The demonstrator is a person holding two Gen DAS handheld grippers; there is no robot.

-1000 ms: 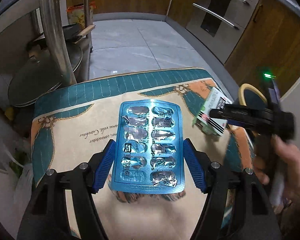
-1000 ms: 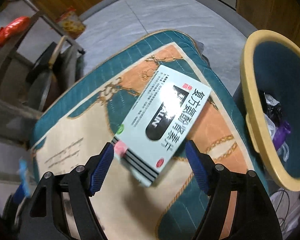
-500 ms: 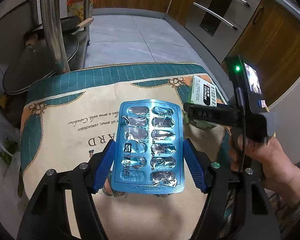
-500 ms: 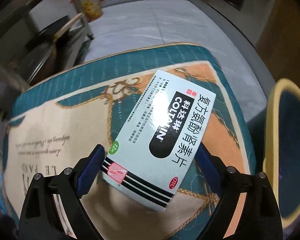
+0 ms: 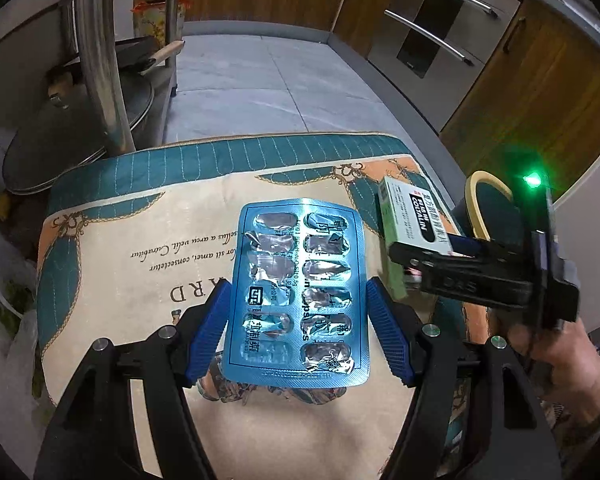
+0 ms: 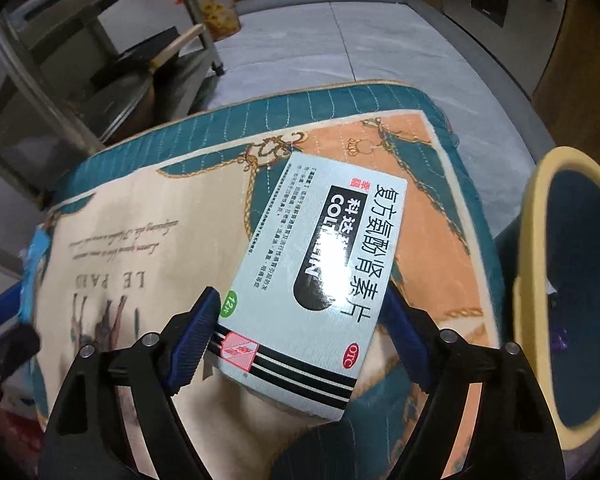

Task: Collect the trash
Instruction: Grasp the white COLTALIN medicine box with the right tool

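Observation:
My left gripper [image 5: 298,330] is shut on a blue empty blister pack [image 5: 298,292] and holds it above a printed cloth [image 5: 140,248]. My right gripper [image 6: 304,340] is shut on a pale medicine box [image 6: 316,280] marked COLTALIN. The box also shows at the right of the left wrist view [image 5: 414,216], held by the right gripper. A yellow-rimmed bin [image 6: 540,280] stands at the right, beside the cloth's edge; it also shows in the left wrist view [image 5: 478,200].
A metal rack with pot lids [image 5: 80,120] stands at the left. A grey tiled floor [image 5: 268,80] lies beyond the cloth. Wooden cabinets and a steel drawer unit [image 5: 432,28] are at the back right. A plastic bag [image 5: 12,320] hangs at the left.
My right gripper with the box has turned away from the bin towards the cloth's middle, so the bin has slid to the view's right edge. The left gripper has kept the blister pack nearly still.

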